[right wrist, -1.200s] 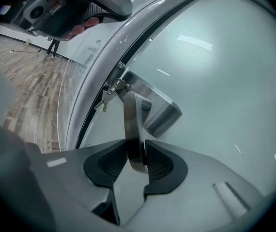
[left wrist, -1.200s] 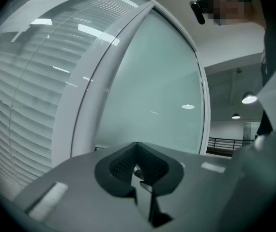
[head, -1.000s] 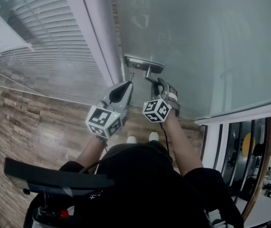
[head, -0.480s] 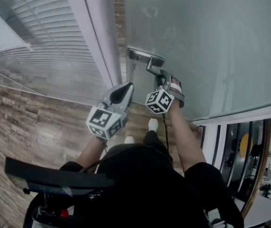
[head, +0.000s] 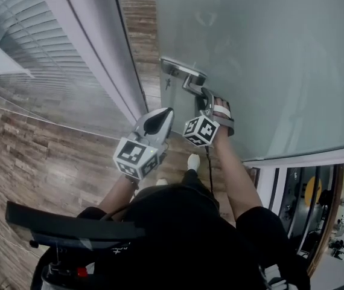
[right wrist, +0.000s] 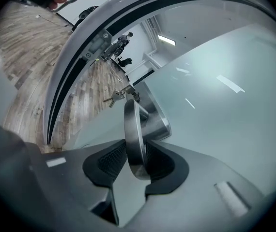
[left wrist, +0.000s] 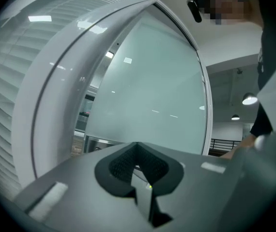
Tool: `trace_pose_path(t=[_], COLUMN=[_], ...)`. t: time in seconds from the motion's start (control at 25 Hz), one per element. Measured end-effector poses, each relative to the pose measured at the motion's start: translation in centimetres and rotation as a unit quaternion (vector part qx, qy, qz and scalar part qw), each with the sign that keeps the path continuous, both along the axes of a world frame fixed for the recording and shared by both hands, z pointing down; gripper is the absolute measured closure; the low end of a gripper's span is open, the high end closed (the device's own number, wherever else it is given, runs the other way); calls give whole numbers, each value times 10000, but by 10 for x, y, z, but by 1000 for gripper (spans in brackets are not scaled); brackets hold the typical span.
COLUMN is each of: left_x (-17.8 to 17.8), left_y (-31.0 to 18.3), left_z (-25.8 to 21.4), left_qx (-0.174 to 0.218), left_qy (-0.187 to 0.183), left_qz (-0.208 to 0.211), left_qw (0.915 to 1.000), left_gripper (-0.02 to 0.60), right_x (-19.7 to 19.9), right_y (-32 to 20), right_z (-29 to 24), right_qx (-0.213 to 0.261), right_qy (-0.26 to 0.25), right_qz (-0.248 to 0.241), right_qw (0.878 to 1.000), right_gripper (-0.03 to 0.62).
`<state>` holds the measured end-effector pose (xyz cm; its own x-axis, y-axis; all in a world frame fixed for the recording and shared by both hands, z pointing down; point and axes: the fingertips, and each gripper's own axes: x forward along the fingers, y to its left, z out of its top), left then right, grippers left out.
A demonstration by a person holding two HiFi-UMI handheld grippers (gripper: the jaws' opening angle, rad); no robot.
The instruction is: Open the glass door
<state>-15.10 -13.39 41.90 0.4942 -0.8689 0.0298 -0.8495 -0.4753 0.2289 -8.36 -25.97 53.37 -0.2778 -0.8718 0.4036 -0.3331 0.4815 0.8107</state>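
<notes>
jaws of right gripper (right wrist: 137,162) clamp door handle (right wrist: 131,124)

Left tongs (head: 162,115) and right tongs (head: 204,96), grey, carry black-and-white marker cubes (head: 137,157).

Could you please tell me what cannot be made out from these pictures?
1. Head view: the right hand-held gripper grips the door handle, but its cube hides the jaws.
2. Right gripper view: the keys are too small to count.
3. All views: the frosted glass door hides whatever lies behind.

Wood-plank floor (head: 51,162) — white shoe (head: 193,161)
</notes>
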Motion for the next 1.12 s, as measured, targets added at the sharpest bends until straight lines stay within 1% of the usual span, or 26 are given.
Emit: trace_pose_path(t=[0.08, 0.2, 0.36, 0.56, 0.68, 0.88, 1.12], left_x=[3, 6, 14, 14, 16, 37, 51], left_y=[-17, -29, -46, -54, -58, -91, -116], left_z=[6, 11, -2, -11, -14, -23, -24], left_qx=[-54, -70, -7, 76, 131, 153, 242], left_qy=[14, -17, -60, -82, -96, -125, -198], left_qz=[-31, -63, -74, -105, -134, -273, -491], left_qw=[10000, 10000, 10000, 9999, 9998, 9994, 9983], left_gripper=[581, 580, 580, 580, 581, 580, 580], right_x=[-1, -2, -3, -12, -18, -10, -10], right_y=[-14, -21, -32, -35, -38, -70, -99], right_z=[5, 6, -3, -11, -14, -17, -14], right_qx=[28, 48, 30, 0, -96, -124, -161], right_qy=[-34, -85, -153, -269, -430, -515, -562], right_qz=[-36, -98, -193, -289, -310, -440, -510], right_qw=[10000, 9999, 9997, 9992, 9985, 9976, 9970], right_gripper=[470, 462, 459, 462, 467, 476, 485])
